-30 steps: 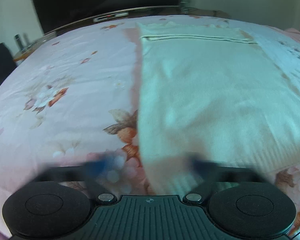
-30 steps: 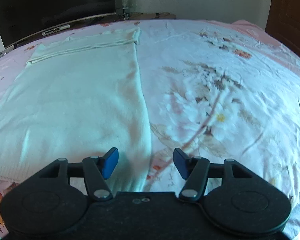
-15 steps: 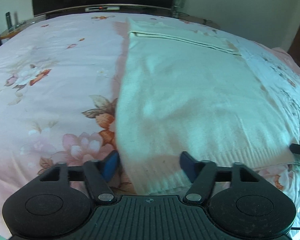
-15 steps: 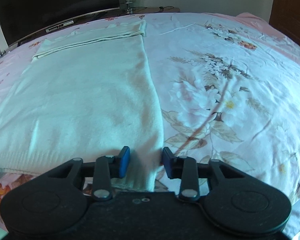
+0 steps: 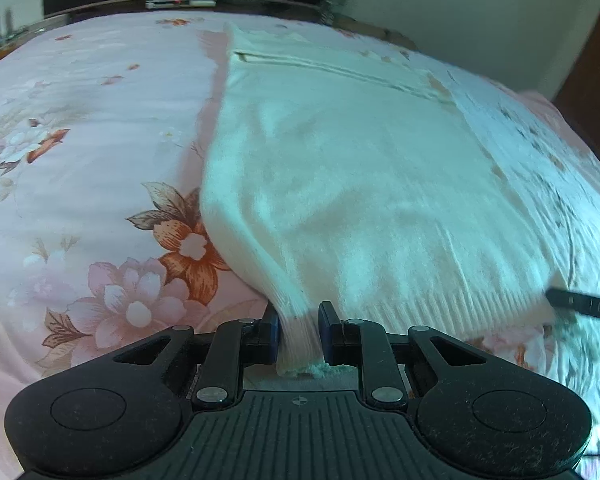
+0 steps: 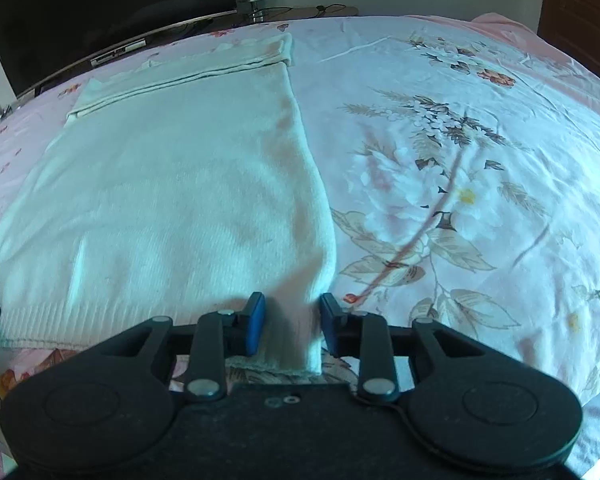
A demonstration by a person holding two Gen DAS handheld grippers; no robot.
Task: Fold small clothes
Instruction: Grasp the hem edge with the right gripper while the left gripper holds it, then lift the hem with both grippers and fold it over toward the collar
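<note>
Sweater (image 5: 360, 184) corners now pinched: left gripper (image 5: 299, 330) just closed, right gripper (image 6: 292, 326) holding.

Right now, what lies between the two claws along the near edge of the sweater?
Only the sweater's ribbed hem on the floral bedsheet; both wrist views show each corner pinched by the left claw and right claw.

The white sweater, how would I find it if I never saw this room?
Look at the big bed with the pink flowered sheet. The white sweater lies flat on it, its far end folded over near the dark TV. It is the only plain, fuzzy knit thing there, with no flowers on it, and the left gripper and right gripper each pinch a corner of its ribbed near edge.
</note>
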